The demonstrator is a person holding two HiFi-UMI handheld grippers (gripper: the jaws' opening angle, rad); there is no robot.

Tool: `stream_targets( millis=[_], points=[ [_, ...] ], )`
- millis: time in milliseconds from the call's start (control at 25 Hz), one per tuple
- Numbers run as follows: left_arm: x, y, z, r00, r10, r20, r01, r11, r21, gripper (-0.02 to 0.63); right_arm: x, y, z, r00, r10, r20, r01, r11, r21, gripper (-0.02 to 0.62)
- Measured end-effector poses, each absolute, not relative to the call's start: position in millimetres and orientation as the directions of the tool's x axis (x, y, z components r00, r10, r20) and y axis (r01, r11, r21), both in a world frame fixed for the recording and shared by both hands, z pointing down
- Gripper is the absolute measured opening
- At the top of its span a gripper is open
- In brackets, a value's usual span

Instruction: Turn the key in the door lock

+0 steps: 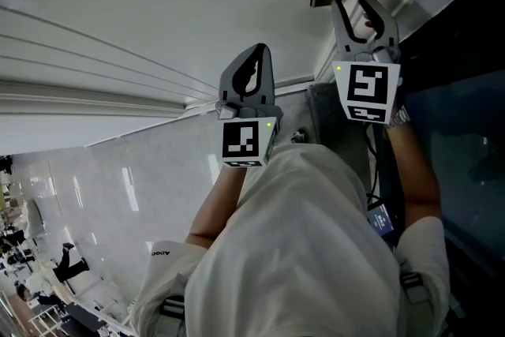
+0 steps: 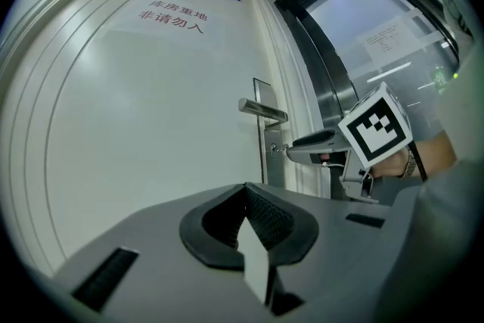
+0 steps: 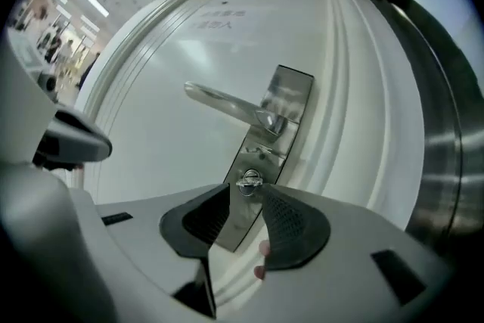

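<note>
Right tool (image 3: 245,190) stands with jaws apart — small silvery key (image 3: 249,180) just off its tips.

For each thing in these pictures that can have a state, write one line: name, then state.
door, looks closed
door handle, level, not pressed
key, in the lock, ungripped
right gripper, jaws open around the key
left gripper, jaws shut, empty

key (image 3: 249,180) in door lock (image 3: 261,155) below handle (image 3: 227,104); right gripper (image 3: 245,191) just before key
</note>
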State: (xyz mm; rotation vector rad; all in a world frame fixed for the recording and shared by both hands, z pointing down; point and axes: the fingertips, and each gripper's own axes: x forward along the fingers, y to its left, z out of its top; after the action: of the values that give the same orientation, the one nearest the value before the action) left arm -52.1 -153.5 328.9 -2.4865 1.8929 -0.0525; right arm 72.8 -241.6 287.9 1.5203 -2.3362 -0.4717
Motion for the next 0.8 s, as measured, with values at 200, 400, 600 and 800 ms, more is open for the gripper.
stream_targets(
  millis=[200, 400, 600, 800],
  points=[
    [-50.8, -153.1, 327.6, 0.271, -0.963, 0.014, -0.962, -0.271, -0.037, 0.006, 69.4, -240.4, 288.4, -0.316, -0.947, 0.053, -0.610, 0.246, 0.753, 0.112],
    [-52.5, -151.6, 327.5, 0.266, -0.964, 0.016, -0.963, -0.267, -0.037, 0.006, 66.0, -244.5, 289.5, -0.305, -0.950, 0.068, -0.477, 0.214, 0.853, 0.112],
    [-53.6, -150.7, 326.2, 0.265, -0.964, 0.015, -0.963, -0.266, -0.041, 0.006, 62.8, -249.2, 290.5, -0.292, -0.953, 0.073, -0.316, 0.169, 0.934, 0.110],
    [-51.7, -152.0, 326.9, 0.267, -0.964, 0.015, -0.963, -0.267, -0.040, 0.006, 58.2, -252.7, 297.1, -0.271, -0.958, 0.090, -0.192, 0.146, 0.970, 0.107]
  ],
)
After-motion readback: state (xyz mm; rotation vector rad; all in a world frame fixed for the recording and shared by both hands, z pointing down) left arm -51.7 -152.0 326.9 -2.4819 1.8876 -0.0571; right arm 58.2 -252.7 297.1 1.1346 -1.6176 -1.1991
